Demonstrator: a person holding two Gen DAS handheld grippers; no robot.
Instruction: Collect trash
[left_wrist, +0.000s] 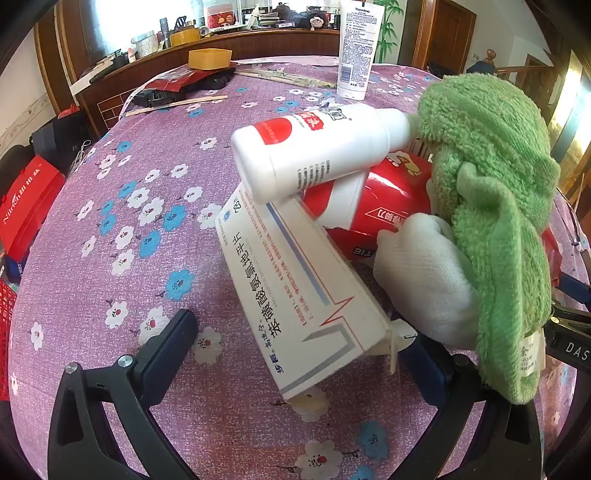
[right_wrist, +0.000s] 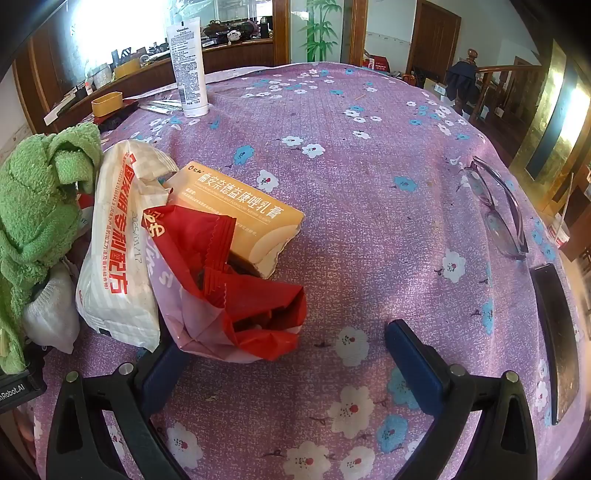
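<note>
A pile of trash lies on the purple flowered tablecloth (left_wrist: 110, 295). In the left wrist view a white bottle with a red label (left_wrist: 314, 151) rests on a white medicine box (left_wrist: 295, 288), with a red wrapper (left_wrist: 384, 206) behind them. My left gripper (left_wrist: 295, 343) is open, its fingers on either side of the box's near end without pressing on it. In the right wrist view an orange box (right_wrist: 240, 206), a torn red wrapper (right_wrist: 251, 302) and a white bag with red print (right_wrist: 114, 251) lie together. My right gripper (right_wrist: 286, 354) is open just in front of the red wrapper.
A green towel (left_wrist: 491, 192) and a white cloth (left_wrist: 424, 280) lie against the pile. A white lotion tube (right_wrist: 188, 66) stands at the back near a yellow tub (right_wrist: 107, 103) and chopsticks (left_wrist: 177, 103). Glasses (right_wrist: 495, 206) and a black phone (right_wrist: 557, 339) lie at the right.
</note>
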